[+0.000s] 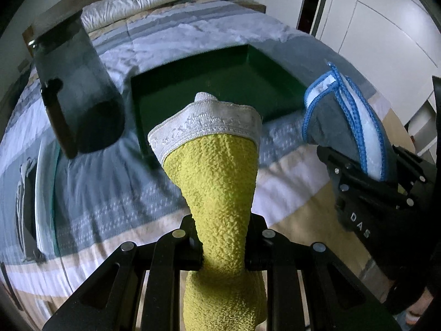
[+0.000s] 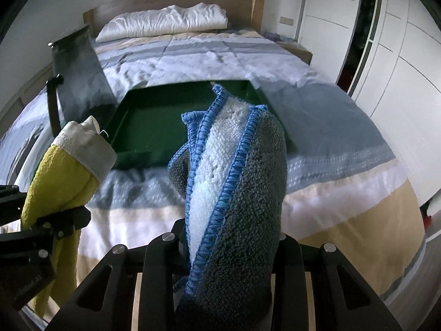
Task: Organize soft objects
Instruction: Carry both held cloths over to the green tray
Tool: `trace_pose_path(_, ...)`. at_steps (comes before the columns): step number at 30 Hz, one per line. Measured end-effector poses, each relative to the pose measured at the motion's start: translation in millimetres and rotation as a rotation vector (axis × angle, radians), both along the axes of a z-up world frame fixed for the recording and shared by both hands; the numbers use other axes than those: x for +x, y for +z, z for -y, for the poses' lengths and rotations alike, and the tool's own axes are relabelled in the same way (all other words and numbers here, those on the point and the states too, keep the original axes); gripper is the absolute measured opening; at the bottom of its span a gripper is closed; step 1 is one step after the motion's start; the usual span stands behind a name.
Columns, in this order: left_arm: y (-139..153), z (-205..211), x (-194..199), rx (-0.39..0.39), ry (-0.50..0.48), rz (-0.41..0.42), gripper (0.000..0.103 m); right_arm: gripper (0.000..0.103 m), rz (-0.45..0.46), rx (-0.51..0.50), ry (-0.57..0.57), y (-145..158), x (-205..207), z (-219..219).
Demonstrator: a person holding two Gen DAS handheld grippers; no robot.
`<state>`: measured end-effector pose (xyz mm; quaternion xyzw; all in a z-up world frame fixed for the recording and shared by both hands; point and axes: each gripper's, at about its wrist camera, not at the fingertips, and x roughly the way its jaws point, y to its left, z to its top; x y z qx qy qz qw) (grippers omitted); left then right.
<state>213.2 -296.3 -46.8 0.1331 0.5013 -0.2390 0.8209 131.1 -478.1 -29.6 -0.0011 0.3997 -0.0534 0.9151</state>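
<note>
Seemingly midway: each hand-held gripper clamps a cloth, left [image 1: 223, 251] on the yellow one [image 1: 217, 182], right [image 2: 231, 251] on the grey one [image 2: 242, 193], above the bed (tray [image 2: 132, 135] bare), nothing placed yet

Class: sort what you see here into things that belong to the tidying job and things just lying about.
Job: yellow cloth, grey cloth, green tray, left gripper, right gripper.
Lying about: pillow, dark bin, bed, wardrobe.
</note>
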Motion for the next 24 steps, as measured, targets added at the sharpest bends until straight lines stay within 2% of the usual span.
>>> trace_pose_path(8,6.3,10.6,30.0,-0.025,0.049,0.039,0.017,0.030,0.034,0.005,0.013,1.0,24.6,1.6)
trace_pose_path(24,12.9,17.4,114.2,-0.070,0.169,0.127,0.018,0.030,0.115,-0.049,0.037,-10.2,113.9,4.5)
